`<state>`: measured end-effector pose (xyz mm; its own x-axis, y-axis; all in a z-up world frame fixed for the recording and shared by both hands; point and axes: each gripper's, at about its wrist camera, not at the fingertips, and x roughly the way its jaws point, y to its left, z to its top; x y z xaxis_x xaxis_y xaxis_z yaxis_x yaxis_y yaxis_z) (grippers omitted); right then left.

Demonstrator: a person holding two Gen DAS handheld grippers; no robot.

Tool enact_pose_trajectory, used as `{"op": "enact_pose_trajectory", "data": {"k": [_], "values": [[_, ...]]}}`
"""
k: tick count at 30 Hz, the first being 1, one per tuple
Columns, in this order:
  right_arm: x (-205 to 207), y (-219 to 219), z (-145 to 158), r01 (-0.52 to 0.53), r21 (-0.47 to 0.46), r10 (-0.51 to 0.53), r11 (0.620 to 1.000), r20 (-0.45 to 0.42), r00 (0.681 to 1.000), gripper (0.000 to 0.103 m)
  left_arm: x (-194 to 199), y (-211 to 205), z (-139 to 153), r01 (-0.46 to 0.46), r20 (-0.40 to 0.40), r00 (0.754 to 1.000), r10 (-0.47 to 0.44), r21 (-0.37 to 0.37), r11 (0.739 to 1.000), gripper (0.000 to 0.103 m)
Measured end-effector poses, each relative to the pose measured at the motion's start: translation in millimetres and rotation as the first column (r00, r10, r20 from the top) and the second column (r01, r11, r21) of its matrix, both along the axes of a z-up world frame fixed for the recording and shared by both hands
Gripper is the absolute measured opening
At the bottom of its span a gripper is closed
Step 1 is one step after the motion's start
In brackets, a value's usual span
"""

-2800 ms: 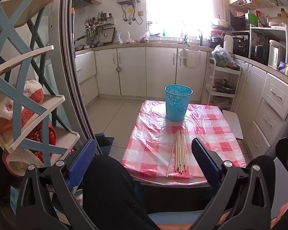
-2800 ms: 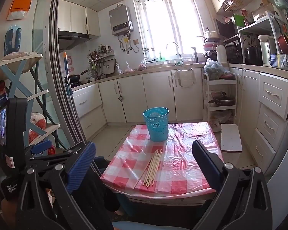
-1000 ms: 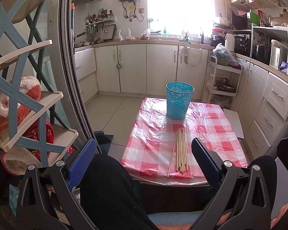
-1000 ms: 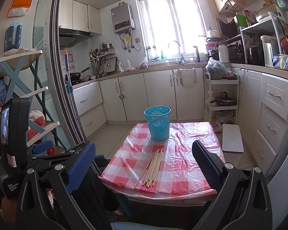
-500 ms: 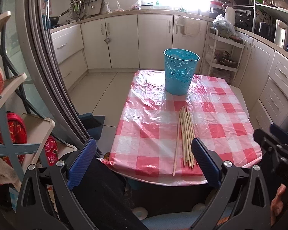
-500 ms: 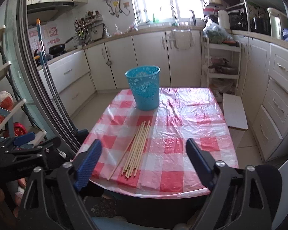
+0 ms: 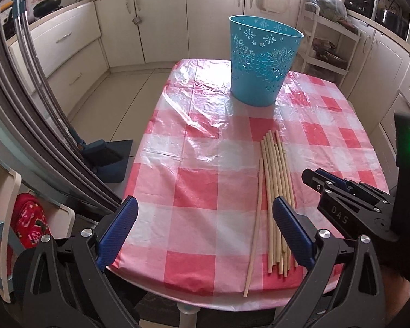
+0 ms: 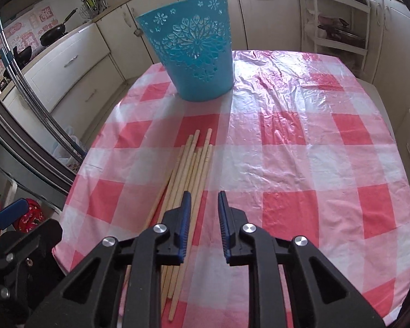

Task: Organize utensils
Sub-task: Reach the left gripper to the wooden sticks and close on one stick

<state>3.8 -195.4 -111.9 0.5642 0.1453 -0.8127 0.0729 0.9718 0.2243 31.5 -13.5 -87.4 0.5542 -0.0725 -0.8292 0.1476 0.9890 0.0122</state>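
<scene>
Your chopsticks (image 7: 274, 194) lie in a loose bundle on the checked cloth (image 7: 199, 191), on the near side of the blue bin (image 7: 262, 60), their far tips pointing toward the bin and their near ends by the cloth's near edge. One stick lies a little apart on the side of the bundle away from your right tongs. The bin stands upright on the cloth, well apart from the sticks.

Your left gripper (image 7: 202, 229) has its jaws spread wide with nothing between the pads; it hangs over the near edge of the cloth, and its right pad sits over the near ends of the bundle.

Your right gripper (image 8: 203, 218) is closing: the gap is narrow, and only bare cloth shows between the pads. Its left pad is over the bundle's edge; you cannot tell whether it touches a stick.
</scene>
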Motion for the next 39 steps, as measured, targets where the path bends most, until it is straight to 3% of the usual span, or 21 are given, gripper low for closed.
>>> {"op": "enact_pose_trajectory", "data": {"k": [10, 12, 17, 22, 26, 34, 39], "values": [[29.6, -10.0, -18.6, -0.03, -0.07, 0.027, 0.997, -0.041, 0.999, 0.015, 22.4, -7.5, -27.1, -0.014, -0.062, 0.998, 0.014, 0.005, 1.0, 0.095], [31.6, -14.1, -19.2, -0.038, -0.081, 0.034, 0.996, -0.048, 0.998, 0.01, 26.8, -9.0, -33.2, -0.013, -0.076, 0.997, 0.014, 0.011, 1.0, 0.095], [34.0, -14.3, -18.6, -0.109, -0.136, 0.102, 0.985, -0.058, 0.993, 0.007, 39.7, -21.4, -48.8, 0.007, -0.107, 0.994, -0.004, 0.032, 0.999, 0.095], [29.6, -19.8, -18.6, -0.161, -0.113, 0.152, 0.98, -0.085, 0.985, 0.007, 52.3, -40.2, -61.7, 0.049, -0.121, 0.992, -0.04, 0.069, 0.996, 0.093], [26.8, -37.2, -19.1, -0.135, -0.083, 0.129, 0.987, -0.08, 0.988, 0.007, 68.0, -51.5, -72.6, 0.061, -0.144, 0.988, -0.048, 0.091, 0.994, 0.082], [26.6, -44.2, -20.9, -0.12, -0.024, 0.119, 0.992, -0.054, 0.991, 0.007, 73.1, -67.8, -69.9, 0.105, -0.143, 0.986, -0.088, 0.119, 0.987, 0.078], [26.9, -46.4, -20.8, -0.12, -0.002, 0.12, 0.993, -0.05, 0.992, 0.007, 76.6, -70.0, -74.4, 0.113, -0.16, 0.983, -0.093, 0.118, 0.987, 0.069]]}}
